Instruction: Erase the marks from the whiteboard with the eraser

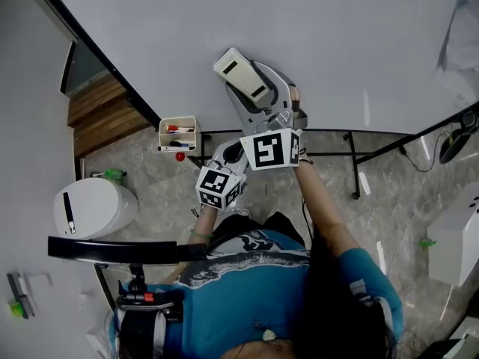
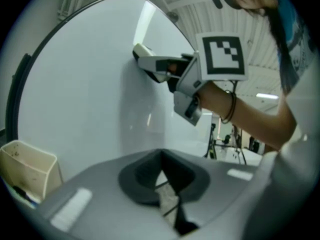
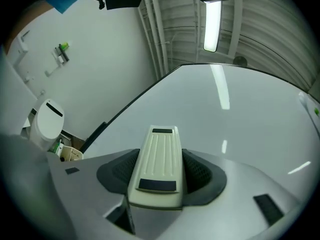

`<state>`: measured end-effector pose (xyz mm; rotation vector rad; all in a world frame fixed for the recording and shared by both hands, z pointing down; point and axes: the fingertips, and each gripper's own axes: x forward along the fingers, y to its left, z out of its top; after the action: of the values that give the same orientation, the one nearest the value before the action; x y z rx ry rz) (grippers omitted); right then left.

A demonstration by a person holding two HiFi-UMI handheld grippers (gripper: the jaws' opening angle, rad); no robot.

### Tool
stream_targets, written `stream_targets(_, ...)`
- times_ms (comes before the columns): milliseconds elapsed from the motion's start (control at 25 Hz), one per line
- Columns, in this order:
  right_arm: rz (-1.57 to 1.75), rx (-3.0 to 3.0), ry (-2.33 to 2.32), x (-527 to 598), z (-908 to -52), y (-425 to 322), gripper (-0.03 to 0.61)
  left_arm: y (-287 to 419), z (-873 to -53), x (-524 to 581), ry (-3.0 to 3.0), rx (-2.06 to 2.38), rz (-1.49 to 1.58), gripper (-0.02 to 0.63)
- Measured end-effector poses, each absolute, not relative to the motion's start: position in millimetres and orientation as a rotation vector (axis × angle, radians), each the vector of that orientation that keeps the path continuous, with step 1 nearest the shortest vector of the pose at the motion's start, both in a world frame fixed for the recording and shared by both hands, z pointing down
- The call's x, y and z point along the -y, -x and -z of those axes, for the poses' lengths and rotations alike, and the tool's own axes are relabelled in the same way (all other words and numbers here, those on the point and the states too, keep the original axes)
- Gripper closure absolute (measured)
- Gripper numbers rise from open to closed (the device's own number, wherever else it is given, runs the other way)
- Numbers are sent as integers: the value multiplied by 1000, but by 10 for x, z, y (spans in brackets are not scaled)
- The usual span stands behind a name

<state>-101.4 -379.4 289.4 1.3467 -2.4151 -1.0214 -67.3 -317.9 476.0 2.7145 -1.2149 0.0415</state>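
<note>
Right tongs (image 3: 159, 173) are clamped on the eraser (image 1: 241, 75) across its long sides. The eraser looks pressed to the whiteboard (image 1: 352, 43) near its bottom edge. Left tongs (image 2: 162, 174) are together, empty, off the board. Eraser is probably light, rigid plastic with a ribbed back, so the side grip suits it. No marks visible nearby.

- The head view looked steeply down from above at the large white whiteboard (image 1: 344, 43) and the right gripper (image 1: 258, 99).
- The left gripper view faced both from lower left.
- The right gripper view looked closely along the cream ribbed eraser (image 3: 159, 159) onto that board.
</note>
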Motion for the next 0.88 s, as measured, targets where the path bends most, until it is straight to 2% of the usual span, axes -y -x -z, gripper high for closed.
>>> stream_targets(400,1063,2421,-1355,3824,-2690,771,314,612,-4653,3306,-2664,1294,19,609)
stream_targets(680,1150,2380,-1517,3866,-2209,33,314,284,-4659,3247,-2683,1248,0,609)
stream_targets(880,1156,2310,-1679,3926,-1897,-814,315,-82,-4643,3180,-2707,1214,-17,609)
